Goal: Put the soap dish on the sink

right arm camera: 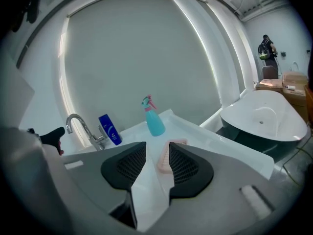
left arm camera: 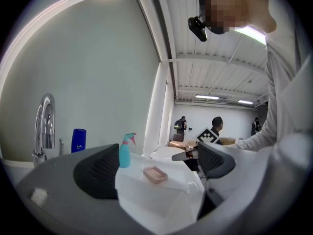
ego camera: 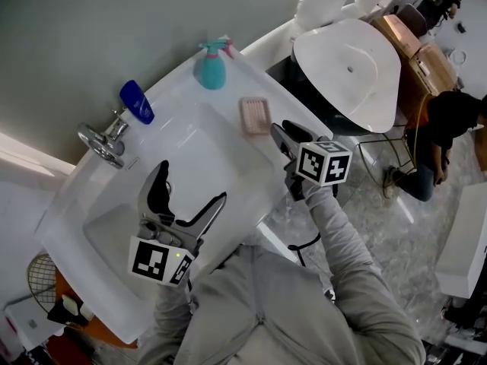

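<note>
The pink soap dish (ego camera: pixel 255 115) lies flat on the right rim of the white sink (ego camera: pixel 171 90), just right of the basin. My right gripper (ego camera: pixel 279 131) hovers close beside the dish, apart from it, open with a narrow gap and nothing between its jaws. In the right gripper view the soap dish (right arm camera: pixel 164 161) shows just past the right gripper (right arm camera: pixel 157 146). My left gripper (ego camera: pixel 192 182) is wide open and empty over the basin's near side. From the left gripper (left arm camera: pixel 157 153) the soap dish (left arm camera: pixel 155 175) sits further along the rim.
A teal spray bottle (ego camera: pixel 211 67) stands at the sink's back corner, a blue bottle (ego camera: pixel 137 102) beside the chrome faucet (ego camera: pixel 103 139). A white bathtub (ego camera: pixel 350 71) stands right of the sink. A person (ego camera: pixel 449 120) crouches on the floor far right. A wire basket (ego camera: pixel 42 280) sits lower left.
</note>
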`<state>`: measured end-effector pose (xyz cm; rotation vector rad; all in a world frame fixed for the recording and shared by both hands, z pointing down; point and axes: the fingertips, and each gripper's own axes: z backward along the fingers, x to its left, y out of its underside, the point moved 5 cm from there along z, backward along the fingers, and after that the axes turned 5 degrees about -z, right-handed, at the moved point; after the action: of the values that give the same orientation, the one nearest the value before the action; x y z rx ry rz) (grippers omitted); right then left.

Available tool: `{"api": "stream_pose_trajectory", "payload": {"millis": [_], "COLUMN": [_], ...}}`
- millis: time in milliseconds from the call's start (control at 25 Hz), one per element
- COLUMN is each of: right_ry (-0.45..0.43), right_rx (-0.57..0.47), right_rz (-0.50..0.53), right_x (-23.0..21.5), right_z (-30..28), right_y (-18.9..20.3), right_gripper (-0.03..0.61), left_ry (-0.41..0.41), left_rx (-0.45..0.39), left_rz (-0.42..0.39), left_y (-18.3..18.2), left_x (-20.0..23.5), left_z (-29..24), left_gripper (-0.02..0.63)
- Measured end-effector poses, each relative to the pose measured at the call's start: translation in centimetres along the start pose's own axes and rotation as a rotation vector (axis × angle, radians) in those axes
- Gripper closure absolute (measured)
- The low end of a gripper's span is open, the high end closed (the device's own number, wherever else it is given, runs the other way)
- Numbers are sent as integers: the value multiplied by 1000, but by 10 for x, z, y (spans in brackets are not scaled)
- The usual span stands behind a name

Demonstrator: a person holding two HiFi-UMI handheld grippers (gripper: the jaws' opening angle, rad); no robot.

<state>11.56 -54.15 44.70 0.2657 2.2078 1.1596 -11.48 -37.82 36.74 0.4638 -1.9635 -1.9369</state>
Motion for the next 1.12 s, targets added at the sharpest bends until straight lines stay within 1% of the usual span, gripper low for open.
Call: {"api": "stream_pose_trajectory", "payload": {"millis": [160,360,480,760,1000,1120], "right_ry": [-65,-117,-143,-160,-117,-107], "right_rx": [-32,-89,-120,-200,-294,-307], "right_rz": [-10,-7,17,137,316,354], "right_x": [22,46,61,88,107,110], "right_z": [24,50,65,92,115,122], "right_y": [2,-1,-3,-9,-16,-15], "right_gripper": [451,451,451,451,449,449], "left_ry": [3,7,7,-5,-13,-11], "left_rx": [-3,-10,-13,-16,-17,-16], "left_rz": [-6,-11,-12,-15,-15,-19], "left_y": [-2,-5,-6,-6,-8,-9], "left_x": [-4,-9,-11,-9,-6,-6], "left_z": [1,3,4,5,2,0], "left_gripper": [54,54,54,54,54,54]}}
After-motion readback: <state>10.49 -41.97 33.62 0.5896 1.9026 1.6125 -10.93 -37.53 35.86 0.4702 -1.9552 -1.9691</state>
